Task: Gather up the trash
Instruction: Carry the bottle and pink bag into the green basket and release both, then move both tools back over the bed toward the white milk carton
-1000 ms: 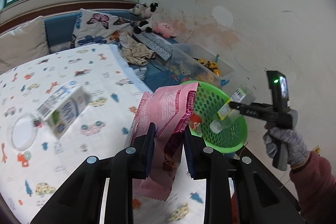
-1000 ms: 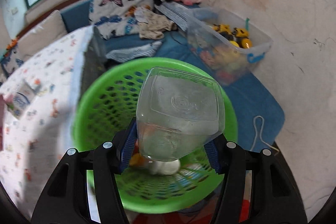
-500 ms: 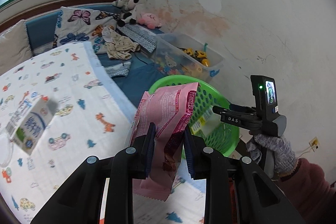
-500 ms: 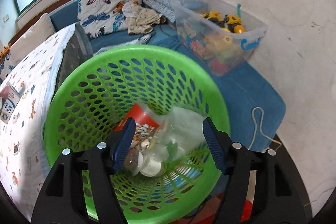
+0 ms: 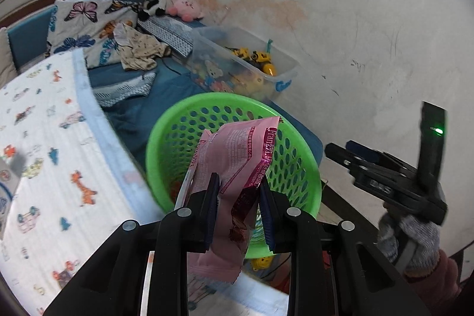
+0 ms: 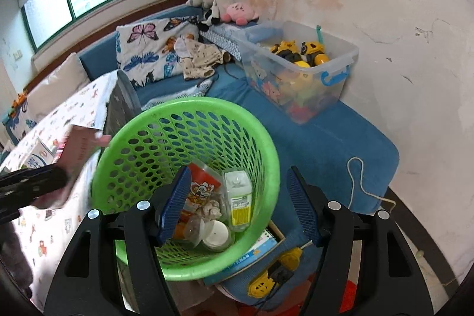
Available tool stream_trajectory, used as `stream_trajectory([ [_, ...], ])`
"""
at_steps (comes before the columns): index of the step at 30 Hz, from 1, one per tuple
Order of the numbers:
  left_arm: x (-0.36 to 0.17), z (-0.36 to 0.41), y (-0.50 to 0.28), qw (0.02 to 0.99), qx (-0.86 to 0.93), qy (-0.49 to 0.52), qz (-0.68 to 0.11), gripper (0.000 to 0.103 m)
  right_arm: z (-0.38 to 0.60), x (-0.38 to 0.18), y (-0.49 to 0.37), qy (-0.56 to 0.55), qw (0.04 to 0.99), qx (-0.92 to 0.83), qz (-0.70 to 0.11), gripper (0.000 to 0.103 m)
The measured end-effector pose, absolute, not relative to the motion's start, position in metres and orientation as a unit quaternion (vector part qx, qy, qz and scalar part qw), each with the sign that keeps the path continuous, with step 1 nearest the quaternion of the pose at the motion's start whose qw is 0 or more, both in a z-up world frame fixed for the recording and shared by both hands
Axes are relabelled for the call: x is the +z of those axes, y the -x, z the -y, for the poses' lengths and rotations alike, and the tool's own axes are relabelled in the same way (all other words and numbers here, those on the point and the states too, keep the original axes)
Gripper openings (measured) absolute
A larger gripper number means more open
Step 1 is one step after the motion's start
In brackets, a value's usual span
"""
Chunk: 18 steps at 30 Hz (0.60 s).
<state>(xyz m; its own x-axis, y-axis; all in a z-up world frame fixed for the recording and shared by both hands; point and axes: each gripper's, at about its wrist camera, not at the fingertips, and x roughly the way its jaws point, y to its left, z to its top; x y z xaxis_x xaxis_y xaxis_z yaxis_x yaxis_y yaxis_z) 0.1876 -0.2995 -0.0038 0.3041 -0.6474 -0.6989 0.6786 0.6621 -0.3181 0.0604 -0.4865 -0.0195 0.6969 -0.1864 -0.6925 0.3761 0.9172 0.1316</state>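
Beside the blue couch sits the green basket point(image 5: 166, 135), lower centre of frame. My left tool point(image 5: 240, 206) grips the pink wrapper point(image 5: 234, 156) at its rim; my right tool point(image 6: 238, 206) hangs open, empty. I should clear the rim before releasing.

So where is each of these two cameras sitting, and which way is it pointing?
Left wrist view: rides on the left gripper, looking forward and down along its fingers, which pinch a pink wrapper before the green basket; the right gripper and a gloved hand show at the right edge.
Right wrist view: rides on the right gripper, jaws open and empty, looking down into the green basket at a clear bottle.
Shared: the basket, the wrapper, the toy bin and the wall.
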Motion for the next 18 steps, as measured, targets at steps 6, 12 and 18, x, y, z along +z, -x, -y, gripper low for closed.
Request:
stream_trajectory([
  [6, -0.018, 0.321, -0.194, 0.797, -0.411, -0.022, -0.442, 0.026, 0.487, -0.015, -0.043, -0.149, 0.915, -0.149, -0.343, 0.067],
  [12, -0.028, 0.333, -0.194, 0.792, -0.414, -0.034, -0.447, 0.028, 0.486, -0.016, -0.036, -0.159, 0.916, -0.145, -0.338, 0.067],
  [18, -0.024, 0.327, -0.192, 0.798, -0.416, -0.028, -0.435, 0.057, 0.486, -0.016, -0.032, -0.164, 0.916, -0.146, -0.335, 0.067],
])
